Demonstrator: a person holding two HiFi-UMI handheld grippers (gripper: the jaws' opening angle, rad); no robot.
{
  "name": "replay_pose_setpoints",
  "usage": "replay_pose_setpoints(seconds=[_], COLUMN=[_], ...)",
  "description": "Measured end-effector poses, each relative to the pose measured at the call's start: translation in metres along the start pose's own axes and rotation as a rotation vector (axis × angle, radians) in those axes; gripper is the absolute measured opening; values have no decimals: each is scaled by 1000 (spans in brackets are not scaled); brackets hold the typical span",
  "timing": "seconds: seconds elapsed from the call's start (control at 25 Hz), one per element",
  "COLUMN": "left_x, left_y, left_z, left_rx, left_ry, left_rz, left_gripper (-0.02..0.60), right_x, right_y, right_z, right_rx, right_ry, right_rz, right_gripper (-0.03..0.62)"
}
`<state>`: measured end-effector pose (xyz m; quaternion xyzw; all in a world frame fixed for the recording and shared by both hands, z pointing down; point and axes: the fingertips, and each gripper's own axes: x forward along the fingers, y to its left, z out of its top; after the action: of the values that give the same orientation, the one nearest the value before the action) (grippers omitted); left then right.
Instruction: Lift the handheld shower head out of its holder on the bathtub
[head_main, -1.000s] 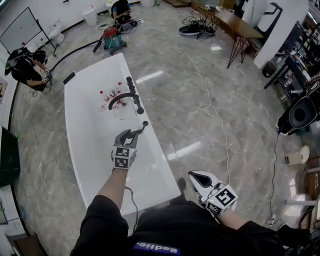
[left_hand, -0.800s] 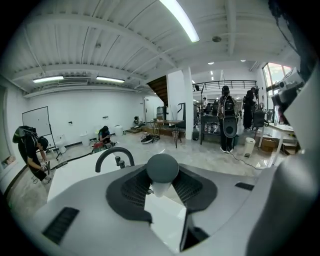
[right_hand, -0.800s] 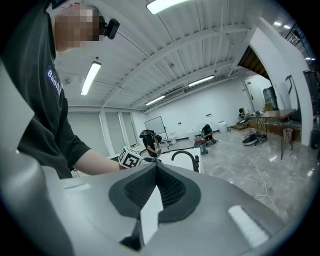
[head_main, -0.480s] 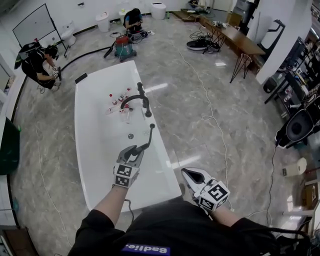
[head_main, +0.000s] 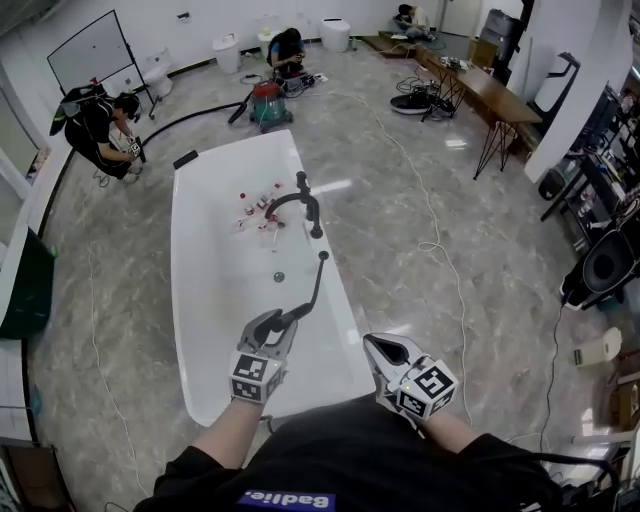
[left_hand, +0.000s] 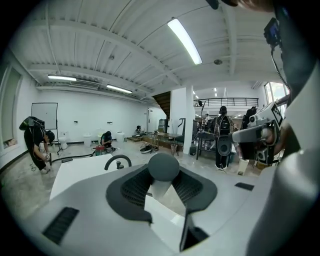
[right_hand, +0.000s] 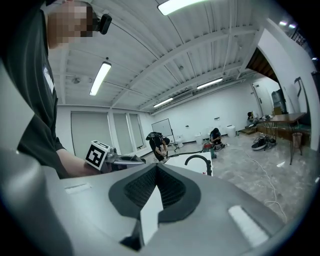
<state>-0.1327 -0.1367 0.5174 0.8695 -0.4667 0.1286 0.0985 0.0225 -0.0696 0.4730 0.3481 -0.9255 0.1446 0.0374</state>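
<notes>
The white bathtub (head_main: 190, 300) runs away from me in the head view, with its black arched faucet (head_main: 300, 196) on the right rim. My left gripper (head_main: 280, 322) is over the tub's near end, shut on the black handheld shower head (head_main: 314, 284). The thin wand slants up and away from the jaws, apart from the faucet. In the left gripper view its dark round end (left_hand: 163, 166) sits clamped between the pads of the left gripper (left_hand: 163, 174). My right gripper (head_main: 378, 347) hovers beside the tub's near right corner, shut and empty; its pads (right_hand: 165, 187) meet.
Several small bottles (head_main: 258, 210) lie in the tub near the faucet, with a drain (head_main: 279, 277) below them. A cable (head_main: 440, 245) snakes over the marble floor on the right. A vacuum (head_main: 268, 105), two crouching people (head_main: 105, 125) and a long table (head_main: 490, 90) stand farther off.
My left gripper has drawn back toward me and risen, carrying the shower head away from the faucet. The right gripper has shifted a little leftward. The head view has tilted so the tub sits farther off.
</notes>
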Motion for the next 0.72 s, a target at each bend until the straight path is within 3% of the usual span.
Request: replay_pose_setpoints(seconds=[0.32,0.72], left_x=[-52,-92], left_y=[-16,-43], left_z=[20,56], left_rx=[-20,75], left_ry=[-36,-91], left_rz=[-7,-63], left_gripper=[137,137], right_x=[9,20], right_y=[21,41], right_z=[0,5], right_rx=[-22,-50], right_ry=[16,32], right_rz=[40,86], right_gripper=[-8,-8])
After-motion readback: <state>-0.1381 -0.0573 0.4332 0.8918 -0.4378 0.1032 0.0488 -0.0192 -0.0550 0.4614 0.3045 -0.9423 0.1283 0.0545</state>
